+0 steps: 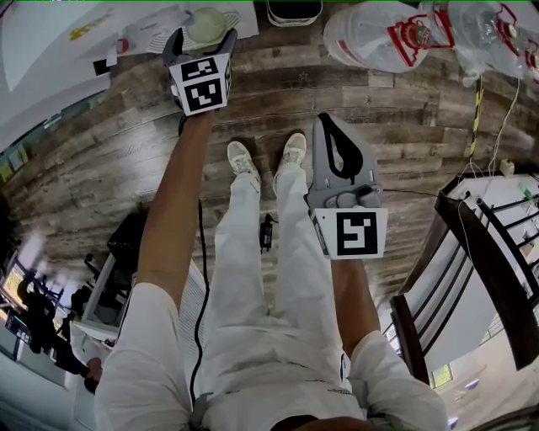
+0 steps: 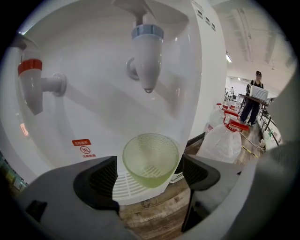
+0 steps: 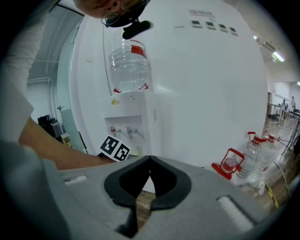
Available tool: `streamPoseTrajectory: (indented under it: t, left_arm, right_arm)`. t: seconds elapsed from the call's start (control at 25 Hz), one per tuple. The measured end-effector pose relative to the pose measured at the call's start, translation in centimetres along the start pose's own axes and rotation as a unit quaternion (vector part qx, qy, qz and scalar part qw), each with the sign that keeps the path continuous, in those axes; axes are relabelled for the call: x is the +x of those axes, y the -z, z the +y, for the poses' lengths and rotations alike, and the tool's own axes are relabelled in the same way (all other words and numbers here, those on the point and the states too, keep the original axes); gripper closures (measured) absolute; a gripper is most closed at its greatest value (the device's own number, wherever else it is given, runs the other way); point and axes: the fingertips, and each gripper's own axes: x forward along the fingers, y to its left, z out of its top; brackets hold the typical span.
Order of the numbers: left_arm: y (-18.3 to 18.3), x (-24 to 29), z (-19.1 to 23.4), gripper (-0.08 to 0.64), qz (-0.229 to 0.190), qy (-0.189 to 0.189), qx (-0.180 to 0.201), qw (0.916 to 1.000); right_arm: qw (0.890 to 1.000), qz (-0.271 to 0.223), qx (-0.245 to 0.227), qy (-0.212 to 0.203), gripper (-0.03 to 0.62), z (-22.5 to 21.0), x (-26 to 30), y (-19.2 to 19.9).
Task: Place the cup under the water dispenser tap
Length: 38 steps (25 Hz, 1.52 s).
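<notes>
A pale green translucent cup [image 2: 151,159] stands upright on the white drip tray [image 2: 123,185] of the water dispenser, right below the blue tap [image 2: 146,56]. The red tap [image 2: 32,84] is to its left. My left gripper [image 2: 149,177] is open, one jaw on either side of the cup, with a small gap at each pad. In the head view the cup [image 1: 206,25] shows just beyond the left gripper [image 1: 202,50]. My right gripper [image 3: 149,176] is shut and empty, held back near the person's legs [image 1: 341,160], facing the dispenser [image 3: 129,129] from farther off.
Large water bottles with red handles [image 2: 225,140] [image 1: 379,34] [image 3: 251,154] lie on the wooden floor to the right of the dispenser. A dark chair [image 1: 472,269] stands at the right. A person [image 2: 253,101] stands far off in the room.
</notes>
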Motion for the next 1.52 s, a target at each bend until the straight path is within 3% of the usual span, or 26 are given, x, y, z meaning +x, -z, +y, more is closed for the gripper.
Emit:
streamPoseTrajectory:
  t: [0.76,1.28,1.52]
  left_arm:
    - [-6.0,-9.5,-2.3,0.133,-0.021,0.012,-0.012,0.9996]
    - [-15.1,-24.3,-4.7,0.187,-0.077,0.029,-0.033,0.9960]
    - [-20.0,-31.0,-6.4,0.243,-0.105,0.037,0.000,0.9938]
  right_arm:
    - [0.999,-0.041,0.002,0.025,0.594,-0.7,-6.3,-6.0]
    - [0.997,-0.065,0.028,0.024,0.594,0.4,-12.9,-13.4]
    - [0.995,-0.073,0.071,0.020,0.593,0.7,-16.3,-17.1]
